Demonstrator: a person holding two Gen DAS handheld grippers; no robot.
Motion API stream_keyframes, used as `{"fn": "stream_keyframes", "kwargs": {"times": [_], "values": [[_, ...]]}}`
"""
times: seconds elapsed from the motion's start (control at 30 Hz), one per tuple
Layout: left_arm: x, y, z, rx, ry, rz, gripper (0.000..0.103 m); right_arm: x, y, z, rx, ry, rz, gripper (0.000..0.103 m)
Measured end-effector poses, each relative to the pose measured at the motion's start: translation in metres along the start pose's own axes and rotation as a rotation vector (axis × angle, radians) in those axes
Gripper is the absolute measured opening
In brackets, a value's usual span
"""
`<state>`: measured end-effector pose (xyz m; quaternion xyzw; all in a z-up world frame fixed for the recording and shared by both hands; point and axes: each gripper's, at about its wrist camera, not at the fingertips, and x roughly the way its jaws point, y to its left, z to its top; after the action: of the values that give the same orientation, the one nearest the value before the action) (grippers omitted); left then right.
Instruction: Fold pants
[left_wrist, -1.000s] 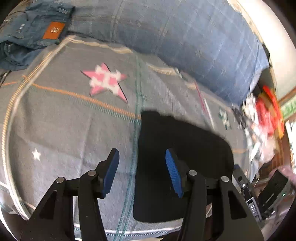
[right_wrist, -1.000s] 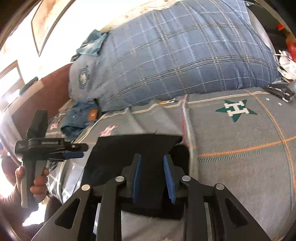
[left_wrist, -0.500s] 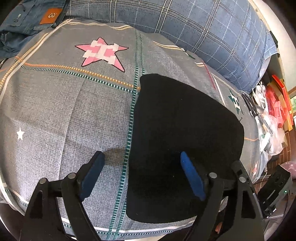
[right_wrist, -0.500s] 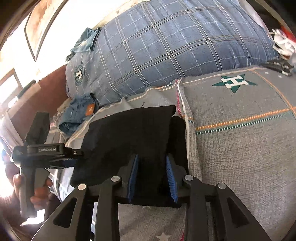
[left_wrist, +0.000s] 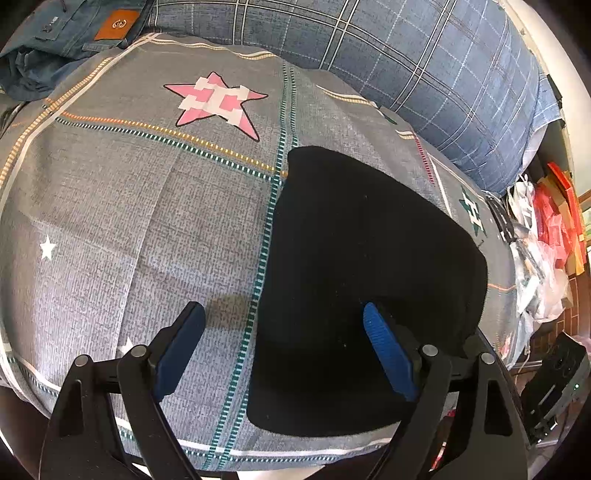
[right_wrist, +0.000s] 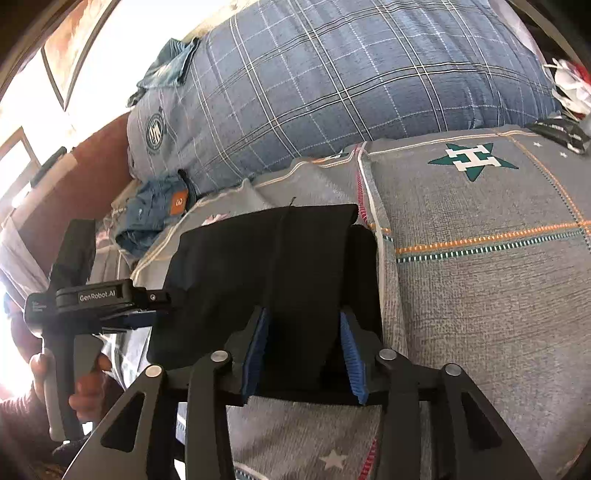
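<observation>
while folded black pants (left_wrist: 354, 280) rest on bedspread (left_wrist: 122, 221), hand-held grippers gape.

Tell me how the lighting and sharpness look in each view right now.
Left wrist view: sharp, even light, a soft shadow on the bedspread near the left tongs, fisheye bending. Right wrist view: sharp, but the window side at upper left is blown out; the black pants show little detail.

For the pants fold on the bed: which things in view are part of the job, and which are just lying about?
Part of the job:
- black pants, folded on the bed
- left gripper, open, its jaws just opened
- right gripper, jaws just opened, pants between them

Lying about:
- blue jeans with a tan patch
- plaid pillow
- grey star bedspread
- bags and clutter beside the bed
</observation>
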<state>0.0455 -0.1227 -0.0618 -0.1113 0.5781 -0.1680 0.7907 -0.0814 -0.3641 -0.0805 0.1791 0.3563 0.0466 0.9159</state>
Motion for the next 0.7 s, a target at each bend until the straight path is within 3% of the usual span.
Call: {"fn": "stream_keyframes", "kwargs": {"times": [0.33,0.57,0.7], "values": [[-0.022,0.017,-0.004,0.037,-0.029,-0.036,0.088,-0.011,0.026,0.005,-0.021,0.02,-0.079,0.065],[-0.039,0.053,0.022,-0.045,-0.08,-0.057,0.088,-0.026,0.036,0.018,-0.002,-0.026,-0.119,0.066],[-0.04,0.061,0.042,-0.084,-0.068,-0.08,0.088,-0.031,0.028,0.031,0.03,-0.049,-0.127,0.069]]}}
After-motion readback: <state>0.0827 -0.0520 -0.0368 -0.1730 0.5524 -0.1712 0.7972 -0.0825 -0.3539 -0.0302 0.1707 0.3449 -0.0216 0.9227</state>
